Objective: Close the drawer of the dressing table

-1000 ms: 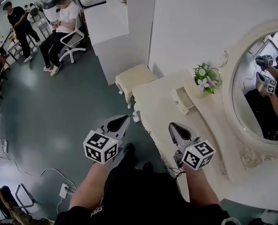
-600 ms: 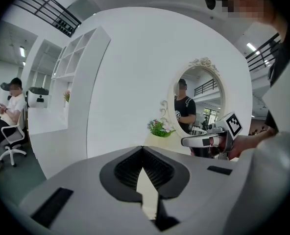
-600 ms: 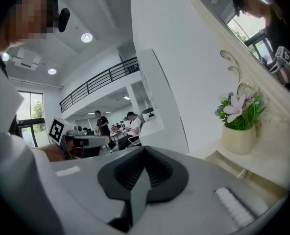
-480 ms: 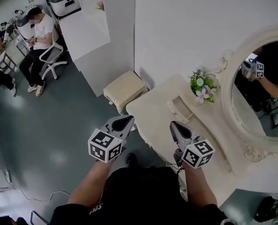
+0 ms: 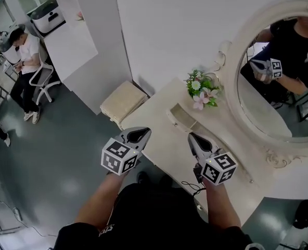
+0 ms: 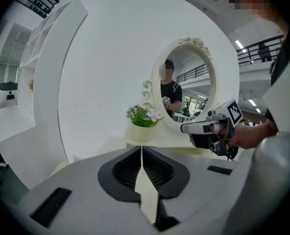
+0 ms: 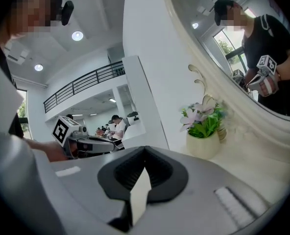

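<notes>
The cream dressing table (image 5: 156, 132) stands against the white wall, with a small raised drawer box (image 5: 179, 116) on its top. From above I cannot make out a drawer in its front. My left gripper (image 5: 141, 134) is shut and empty, its tip at the table's left edge. My right gripper (image 5: 195, 138) is also shut and empty, above the tabletop just short of the box. In the left gripper view the jaws (image 6: 141, 149) meet, and the right gripper (image 6: 209, 128) shows beside them. The right gripper view shows closed jaws (image 7: 145, 152) aimed along the tabletop.
A pot of flowers (image 5: 201, 90) sits at the back by the oval mirror (image 5: 279, 82). A padded stool (image 5: 124, 101) stands left of the table. A seated person (image 5: 24, 66) is far off on the grey floor (image 5: 50, 155).
The view has swung right, so table and mirror sit further left in the picture. Both grippers have shifted towards the table; the left tip went from over the floor to the table's edge.
</notes>
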`<state>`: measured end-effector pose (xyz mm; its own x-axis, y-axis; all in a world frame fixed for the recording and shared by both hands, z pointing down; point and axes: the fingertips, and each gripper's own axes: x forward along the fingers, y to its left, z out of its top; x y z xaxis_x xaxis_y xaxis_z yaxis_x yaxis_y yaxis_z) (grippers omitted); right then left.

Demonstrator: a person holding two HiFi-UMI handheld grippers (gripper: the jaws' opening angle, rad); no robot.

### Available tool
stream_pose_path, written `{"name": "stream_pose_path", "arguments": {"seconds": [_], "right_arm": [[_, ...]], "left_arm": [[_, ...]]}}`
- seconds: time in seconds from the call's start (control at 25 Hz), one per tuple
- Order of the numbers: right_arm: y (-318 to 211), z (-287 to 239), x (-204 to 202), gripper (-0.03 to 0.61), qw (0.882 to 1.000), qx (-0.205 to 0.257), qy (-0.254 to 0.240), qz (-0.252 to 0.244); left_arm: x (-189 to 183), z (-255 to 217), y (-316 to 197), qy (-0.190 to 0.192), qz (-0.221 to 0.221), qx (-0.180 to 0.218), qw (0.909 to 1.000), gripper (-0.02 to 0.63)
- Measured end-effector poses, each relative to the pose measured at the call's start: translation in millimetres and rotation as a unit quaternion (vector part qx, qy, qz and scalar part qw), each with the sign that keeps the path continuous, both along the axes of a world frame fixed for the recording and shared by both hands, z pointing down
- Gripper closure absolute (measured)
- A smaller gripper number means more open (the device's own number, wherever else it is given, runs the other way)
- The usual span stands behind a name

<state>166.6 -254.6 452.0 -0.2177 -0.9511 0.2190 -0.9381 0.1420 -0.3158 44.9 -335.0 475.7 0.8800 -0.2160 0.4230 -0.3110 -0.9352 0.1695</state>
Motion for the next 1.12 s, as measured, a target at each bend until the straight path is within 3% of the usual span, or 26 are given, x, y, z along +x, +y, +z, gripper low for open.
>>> {"name": "stream_pose_path", "arguments": {"seconds": [0.2, 0.36, 0.6, 1.12], "right_arm": [[18.3, 1.1, 31.2, 0.568, 1.000, 0.013, -0.006, 0.016], [24.7, 7.0, 38.6, 0.568, 1.000, 0.012, -0.016, 0.019], [20.9, 18.2, 50.2, 0.566, 0.999, -0.007, -0.020, 0.034], [4.9, 39.2, 57.9, 0.566, 0.996, -0.058, -0.028, 0.062]], "left_arm": [[29.8, 18.6, 16.9, -0.038, 0.013, 0.016, 0.9990, 0.606], [46.4, 37.3, 20.3, -0.059, 0.017, 0.004, 0.9981, 0.575], [69.7, 70.6, 7.6, -0.085, 0.035, -0.019, 0.9955, 0.517], [124.1, 137.5, -11.3, -0.132, 0.101, -0.043, 0.9851, 0.459]]}}
